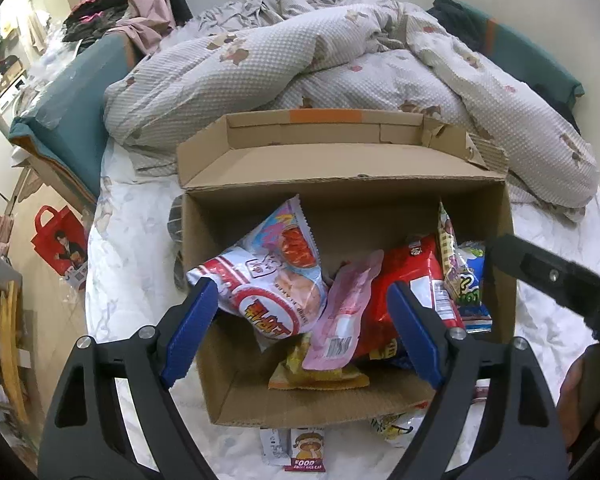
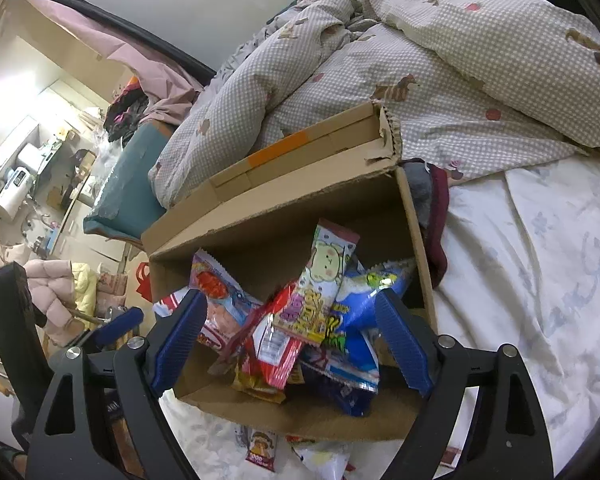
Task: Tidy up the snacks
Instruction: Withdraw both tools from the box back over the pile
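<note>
Both grippers wide apart and empty above the box of snacks.

We held the left gripper [image 1: 300, 320] and the right gripper [image 2: 288, 336] over the open box [image 1: 380, 188] on the bed [image 1: 140, 240], jaws spread wide, nothing between the pads. Inside, the packets lay piled: a white bag [image 1: 272, 280], a pink pouch [image 1: 344, 320], a red bag [image 1: 412, 276] and a blue bag [image 2: 360, 320], just below the fingers but not touching. Two more packets [image 1: 300, 448] lay on the sheet before the box. We judged them light, soft, crinkly and slippery, with fragile contents; best to pinch a sealed edge or corner, gently.
</note>
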Action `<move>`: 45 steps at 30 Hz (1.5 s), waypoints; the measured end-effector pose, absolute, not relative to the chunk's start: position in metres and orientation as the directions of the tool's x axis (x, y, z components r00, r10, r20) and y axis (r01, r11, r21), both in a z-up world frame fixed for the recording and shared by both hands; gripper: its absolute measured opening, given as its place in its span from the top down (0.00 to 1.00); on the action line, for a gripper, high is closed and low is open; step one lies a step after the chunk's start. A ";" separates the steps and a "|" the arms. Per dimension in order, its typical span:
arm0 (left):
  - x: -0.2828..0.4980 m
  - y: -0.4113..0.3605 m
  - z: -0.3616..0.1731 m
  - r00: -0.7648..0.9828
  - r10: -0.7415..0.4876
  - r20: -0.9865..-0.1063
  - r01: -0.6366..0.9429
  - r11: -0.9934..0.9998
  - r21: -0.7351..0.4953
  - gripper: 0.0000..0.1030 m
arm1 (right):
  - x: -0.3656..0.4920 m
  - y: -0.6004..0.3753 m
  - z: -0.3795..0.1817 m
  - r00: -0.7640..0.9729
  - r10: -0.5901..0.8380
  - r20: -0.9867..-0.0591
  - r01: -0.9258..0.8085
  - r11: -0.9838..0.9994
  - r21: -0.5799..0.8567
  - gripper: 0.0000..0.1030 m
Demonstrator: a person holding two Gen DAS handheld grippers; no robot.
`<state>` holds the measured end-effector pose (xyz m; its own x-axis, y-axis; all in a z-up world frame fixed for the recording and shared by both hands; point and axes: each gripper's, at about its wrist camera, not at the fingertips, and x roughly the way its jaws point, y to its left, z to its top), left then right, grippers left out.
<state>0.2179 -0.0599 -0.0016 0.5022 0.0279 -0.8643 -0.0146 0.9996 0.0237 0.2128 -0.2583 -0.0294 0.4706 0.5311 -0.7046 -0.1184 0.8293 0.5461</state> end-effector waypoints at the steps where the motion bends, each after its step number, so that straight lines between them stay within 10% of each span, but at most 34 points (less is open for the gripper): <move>1: 0.215 -0.058 0.000 0.507 0.029 -0.862 -0.018 1.000 0.023 0.18 | 0.209 -0.258 -0.029 0.468 0.527 -0.710 -0.118 0.833 0.541 0.14; 45: 0.109 0.044 -0.070 0.364 -0.017 -0.931 -0.218 0.970 -0.103 0.18 | 0.095 -0.319 -0.096 0.328 0.372 -0.869 0.248 0.853 0.459 0.14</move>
